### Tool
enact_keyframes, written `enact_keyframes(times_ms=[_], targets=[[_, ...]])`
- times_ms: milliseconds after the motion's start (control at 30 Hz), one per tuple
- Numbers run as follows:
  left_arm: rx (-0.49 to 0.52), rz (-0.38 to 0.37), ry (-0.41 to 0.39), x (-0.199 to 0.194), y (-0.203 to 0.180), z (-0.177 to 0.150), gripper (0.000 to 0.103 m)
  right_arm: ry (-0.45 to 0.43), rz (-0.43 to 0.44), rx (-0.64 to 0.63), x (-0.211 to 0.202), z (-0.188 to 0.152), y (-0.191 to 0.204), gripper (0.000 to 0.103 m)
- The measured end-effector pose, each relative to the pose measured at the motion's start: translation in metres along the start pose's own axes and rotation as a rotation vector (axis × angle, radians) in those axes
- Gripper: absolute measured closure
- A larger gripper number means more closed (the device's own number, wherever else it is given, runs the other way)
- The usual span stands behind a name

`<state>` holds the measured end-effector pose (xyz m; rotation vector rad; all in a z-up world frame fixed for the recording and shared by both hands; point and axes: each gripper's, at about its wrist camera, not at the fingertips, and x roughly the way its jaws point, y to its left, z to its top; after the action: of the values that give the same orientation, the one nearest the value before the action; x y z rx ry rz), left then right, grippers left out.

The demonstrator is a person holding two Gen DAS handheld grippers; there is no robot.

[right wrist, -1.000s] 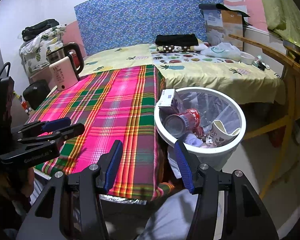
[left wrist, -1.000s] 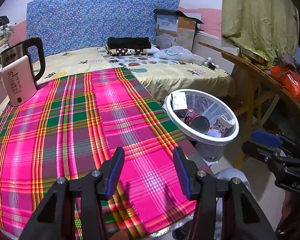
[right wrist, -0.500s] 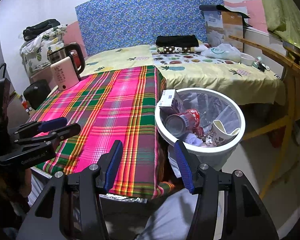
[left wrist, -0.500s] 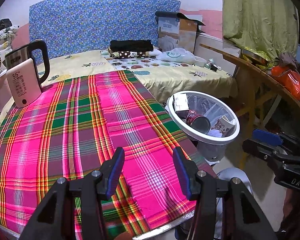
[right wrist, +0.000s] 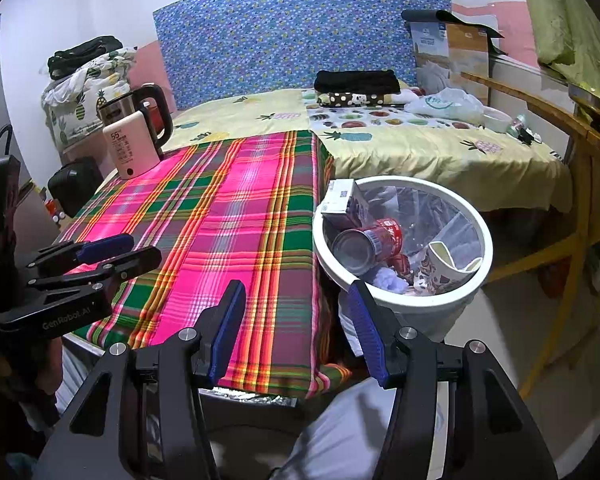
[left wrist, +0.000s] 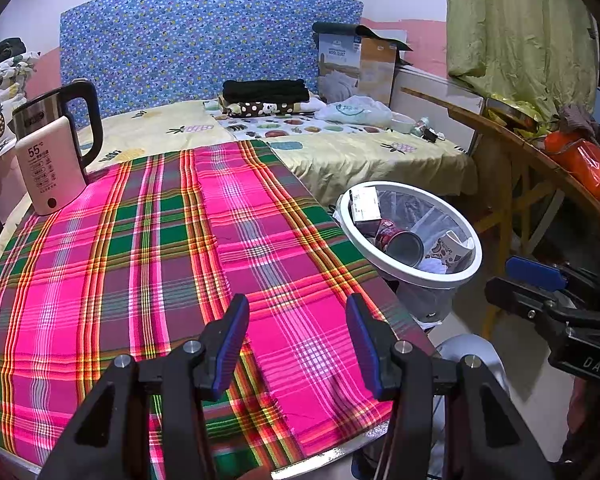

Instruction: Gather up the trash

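Right wrist | red can (right wrist: 370, 238) on its side, base toward table (right wrist: 220, 216)

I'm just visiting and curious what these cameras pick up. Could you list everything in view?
Tablecloth: one, pink and green plaid, covering the table.
Kettle: one, steel and cream with a black handle, far left corner of the table.
Trash bin: one, white, on the floor right of the table.
Can: one, red, lying in the bin.
Paper cup: one, patterned, in the bin.
Small box: one, white, at the bin's rim.
Bed: one, yellow fruit-print sheet, behind the table.
Folded clothes: one stack, black and dotted, on the bed.
Left gripper: black with blue pads, open, over the table.
Right gripper: same, open, near the bin.
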<state>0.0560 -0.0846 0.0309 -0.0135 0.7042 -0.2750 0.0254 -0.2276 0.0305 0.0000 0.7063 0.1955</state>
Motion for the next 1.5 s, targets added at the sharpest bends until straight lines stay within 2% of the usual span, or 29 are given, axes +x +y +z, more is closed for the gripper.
enact_keyframes(times_ms=[1067,1500], targets=[[-0.009,0.011,-0.012,-0.0082,0.0005,-0.0028,0.051,-0.002,0.0,-0.001,-0.0002,0.0019,0.0002,0.048],[-0.016,0.039,-0.006,-0.0093,0.0002,-0.0047,0.051,-0.001,0.001,-0.001,-0.0003,0.0021,0.0004,0.048]])
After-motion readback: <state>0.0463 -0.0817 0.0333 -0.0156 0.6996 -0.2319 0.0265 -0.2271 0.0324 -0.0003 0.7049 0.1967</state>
